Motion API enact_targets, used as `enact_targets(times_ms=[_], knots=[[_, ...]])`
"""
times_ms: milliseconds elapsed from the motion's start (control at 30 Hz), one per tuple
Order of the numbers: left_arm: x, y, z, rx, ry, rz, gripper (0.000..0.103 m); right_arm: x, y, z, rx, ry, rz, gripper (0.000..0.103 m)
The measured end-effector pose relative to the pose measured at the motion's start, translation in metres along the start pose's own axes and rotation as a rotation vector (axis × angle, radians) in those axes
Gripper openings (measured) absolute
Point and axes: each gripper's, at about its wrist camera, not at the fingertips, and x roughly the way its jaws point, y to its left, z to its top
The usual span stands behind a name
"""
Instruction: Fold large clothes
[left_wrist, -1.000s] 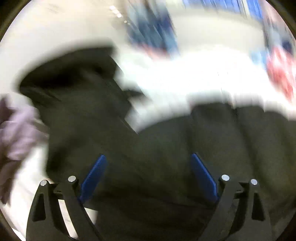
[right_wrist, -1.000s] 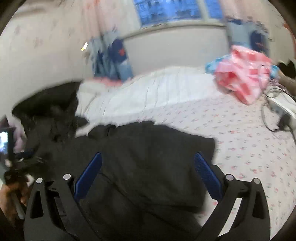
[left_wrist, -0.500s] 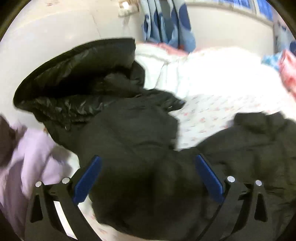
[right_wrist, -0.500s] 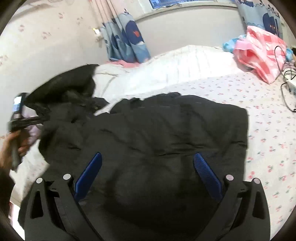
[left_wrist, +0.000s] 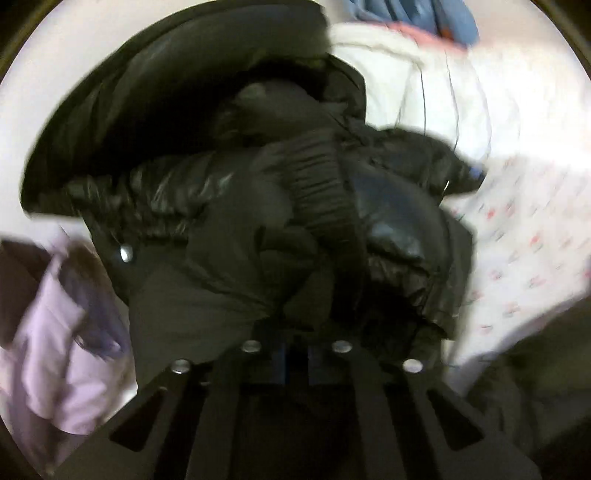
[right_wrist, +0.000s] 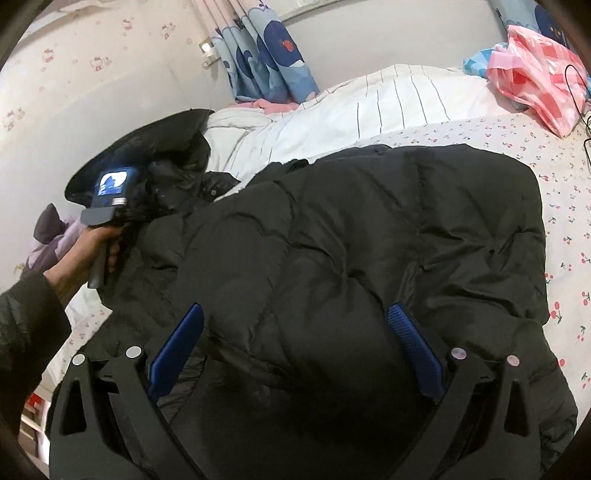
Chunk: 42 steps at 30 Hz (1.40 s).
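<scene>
A large black puffer jacket (right_wrist: 369, 240) lies spread on the bed, body flat, quilted side up. My right gripper (right_wrist: 295, 343) is open just above its near part, blue pads wide apart and empty. My left gripper (left_wrist: 295, 354) is shut on the jacket's sleeve (left_wrist: 321, 199), whose ribbed cuff and shiny folds bunch right in front of the camera. In the right wrist view the left gripper (right_wrist: 110, 206) sits at the jacket's left edge, held by a hand. The hood (left_wrist: 166, 92) rises behind the sleeve.
A striped white duvet (right_wrist: 369, 99) lies at the head of the bed. A pink checked bundle (right_wrist: 535, 85) sits at the far right, with cables beside it. A lilac garment (left_wrist: 55, 332) lies left of the jacket. The cherry-print sheet (right_wrist: 565, 206) shows on the right.
My left gripper has moved left onto the sleeve and its jaws have closed on it. My right gripper stays open and has shifted slightly forward over the jacket.
</scene>
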Motion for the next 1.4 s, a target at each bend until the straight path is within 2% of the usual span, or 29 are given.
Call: enact_targets(times_ms=[67,133,167,267,300,400,500,567,633,733,800,833,867,900,933,967,1000,1033,1067,1133,1167,1267,1300,1333,1367,1400], knots=[[-0.031,0.039,0.0,-0.124,-0.033,-0.233,0.006,-0.001,0.001,0.001,0.005,-0.012,0.017,0.096],[-0.071,0.065,0.001,-0.168,-0.097,-0.376,0.006,0.0,0.003,0.002,-0.003,0.0,0.002,0.096],[-0.097,0.075,0.003,-0.171,-0.144,-0.456,0.006,0.003,0.003,0.003,-0.008,0.024,-0.006,0.096],[-0.166,0.089,0.007,-0.145,-0.251,-0.615,0.006,0.003,-0.005,0.003,0.031,0.037,0.019,0.096],[-0.196,0.09,0.01,-0.134,-0.29,-0.721,0.006,0.001,-0.008,0.005,0.058,0.041,0.047,0.096],[-0.261,0.068,0.01,-0.071,-0.375,-0.903,0.006,-0.019,-0.019,0.012,0.144,-0.013,0.155,0.096],[-0.327,0.006,0.002,0.039,-0.436,-1.143,0.006,-0.043,-0.044,0.02,0.277,-0.096,0.317,0.096],[-0.349,-0.046,-0.01,0.098,-0.419,-1.262,0.006,-0.055,-0.069,0.021,0.387,-0.155,0.428,0.096],[-0.354,-0.101,-0.029,0.15,-0.369,-1.341,0.006,-0.06,-0.095,0.019,0.478,-0.2,0.499,0.096],[-0.313,-0.196,-0.062,0.212,-0.191,-1.367,0.007,-0.058,-0.126,0.015,0.587,-0.229,0.564,0.096],[-0.274,-0.254,-0.087,0.273,-0.042,-1.303,0.009,-0.05,-0.14,0.012,0.637,-0.216,0.586,0.096],[-0.246,-0.282,-0.103,0.317,0.07,-1.236,0.01,-0.044,-0.144,0.011,0.658,-0.202,0.595,0.096],[-0.233,-0.292,-0.113,0.325,0.113,-1.215,0.011,-0.042,-0.145,0.01,0.663,-0.195,0.597,0.096],[-0.226,-0.291,-0.12,0.317,0.125,-1.234,0.011,-0.04,-0.146,0.01,0.662,-0.186,0.595,0.096],[-0.224,-0.283,-0.122,0.308,0.135,-1.257,0.012,-0.039,-0.146,0.011,0.656,-0.18,0.591,0.096],[-0.225,-0.273,-0.12,0.314,0.151,-1.262,0.021,-0.038,-0.145,0.013,0.652,-0.177,0.587,0.096],[-0.225,-0.269,-0.115,0.321,0.159,-1.26,0.03,-0.037,-0.143,0.014,0.648,-0.171,0.575,0.096],[-0.232,-0.249,-0.112,0.323,0.137,-1.254,0.046,-0.034,-0.141,0.016,0.645,-0.162,0.563,0.096],[-0.241,-0.236,-0.114,0.327,0.101,-1.242,0.056,-0.03,-0.137,0.018,0.644,-0.153,0.546,0.096],[-0.256,-0.2,-0.115,0.353,0.033,-1.218,0.06,-0.025,-0.131,0.023,0.625,-0.124,0.493,0.096],[-0.259,-0.184,-0.113,0.353,0.009,-1.21,0.067,-0.024,-0.127,0.026,0.607,-0.109,0.461,0.096],[-0.266,-0.124,-0.112,0.318,-0.118,-1.128,0.082,-0.014,-0.119,0.037,0.587,-0.087,0.367,0.096],[-0.261,-0.105,-0.111,0.305,-0.146,-1.101,0.084,-0.01,-0.115,0.037,0.575,-0.082,0.341,0.095],[-0.251,-0.085,-0.112,0.283,-0.16,-1.056,0.084,-0.004,-0.11,0.045,0.547,-0.079,0.29,0.087],[-0.24,-0.071,-0.113,0.258,-0.15,-1.026,0.084,0.0,-0.107,0.049,0.534,-0.075,0.26,0.062],[-0.221,-0.054,-0.113,0.215,-0.12,-1.007,0.084,0.007,-0.103,0.053,0.522,-0.063,0.241,0.043]])
